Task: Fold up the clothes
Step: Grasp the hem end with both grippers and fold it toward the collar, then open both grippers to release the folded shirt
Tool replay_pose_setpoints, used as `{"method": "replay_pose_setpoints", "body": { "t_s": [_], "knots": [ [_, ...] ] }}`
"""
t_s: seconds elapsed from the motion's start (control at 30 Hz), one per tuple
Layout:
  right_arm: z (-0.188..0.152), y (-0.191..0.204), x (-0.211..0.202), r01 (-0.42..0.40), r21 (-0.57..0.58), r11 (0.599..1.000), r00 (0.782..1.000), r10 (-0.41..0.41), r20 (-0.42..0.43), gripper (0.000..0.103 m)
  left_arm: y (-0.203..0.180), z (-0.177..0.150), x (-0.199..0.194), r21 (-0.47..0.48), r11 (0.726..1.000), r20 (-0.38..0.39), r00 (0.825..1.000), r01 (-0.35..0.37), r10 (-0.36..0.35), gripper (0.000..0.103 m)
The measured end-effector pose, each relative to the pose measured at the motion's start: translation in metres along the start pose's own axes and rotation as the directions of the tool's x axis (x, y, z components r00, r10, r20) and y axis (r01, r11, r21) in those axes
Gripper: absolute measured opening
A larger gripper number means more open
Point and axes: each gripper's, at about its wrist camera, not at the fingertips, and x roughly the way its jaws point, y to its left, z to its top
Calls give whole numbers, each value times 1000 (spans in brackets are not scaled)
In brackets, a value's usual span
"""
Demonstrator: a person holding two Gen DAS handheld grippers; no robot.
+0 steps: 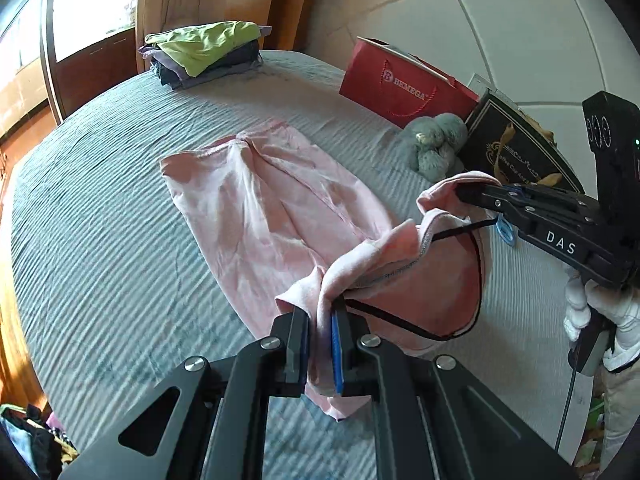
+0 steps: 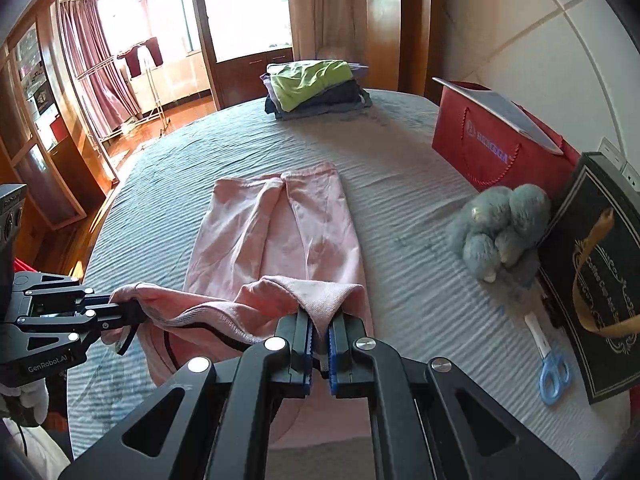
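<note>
A pair of pink trousers [image 1: 272,200] lies lengthwise on the grey-blue bed [image 1: 100,200], legs pointing away; it also shows in the right wrist view [image 2: 280,232]. My left gripper [image 1: 320,316] is shut on one corner of the waistband, which is lifted off the bed. My right gripper [image 2: 319,328] is shut on the other waistband corner. The right gripper shows in the left wrist view [image 1: 460,192] at the right, and the left gripper shows in the right wrist view [image 2: 132,312] at the left. A black drawstring hangs between them.
A stack of folded clothes [image 2: 316,88] with a green top sits at the bed's far end. A red bag [image 2: 492,140], a dark gift bag [image 2: 596,280], a grey plush toy [image 2: 500,228] and blue scissors [image 2: 552,372] lie along the right side by the wall.
</note>
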Motion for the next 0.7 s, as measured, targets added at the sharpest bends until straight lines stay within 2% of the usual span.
{"method": "replay_pose_setpoints", "body": {
  "t_s": [0.2, 0.27, 0.37, 0.4, 0.43, 0.47, 0.5, 0.57, 0.7],
  "knots": [
    [98, 9, 107, 26, 35, 999, 997, -24, -67, 5, 88, 83, 62, 8, 1000, -71, 997, 21, -20, 7],
    [118, 9, 140, 34, 41, 999, 994, -30, -105, 5, 106, 104, 81, 18, 999, -98, 995, 29, -27, 7],
    [134, 5, 177, 60, 65, 996, 987, -49, -153, 6, 123, 119, 102, 31, 999, -139, 990, 25, -20, 10],
    [137, 2, 184, 70, 83, 994, 985, -55, -165, 11, 128, 123, 108, 35, 999, -153, 988, 23, -18, 15],
    [139, -2, 192, 80, 101, 992, 982, -61, -177, 31, 134, 128, 115, 39, 999, -167, 986, 22, -15, 37],
    [142, -5, 199, 90, 119, 989, 980, -67, -189, 44, 137, 129, 118, 55, 998, -167, 986, 14, -5, 67],
    [144, -8, 206, 101, 137, 985, 977, -72, -201, 62, 138, 129, 115, 74, 997, -157, 988, 11, 1, 75],
    [145, -12, 203, 115, 151, 982, 977, -84, -196, 63, 141, 130, 109, 112, 994, -133, 991, 5, 10, 76],
    [129, -13, 169, 137, 229, 964, 980, -99, -171, 63, 137, 122, 88, 175, 985, -90, 996, 2, 14, 76]
  ]
}}
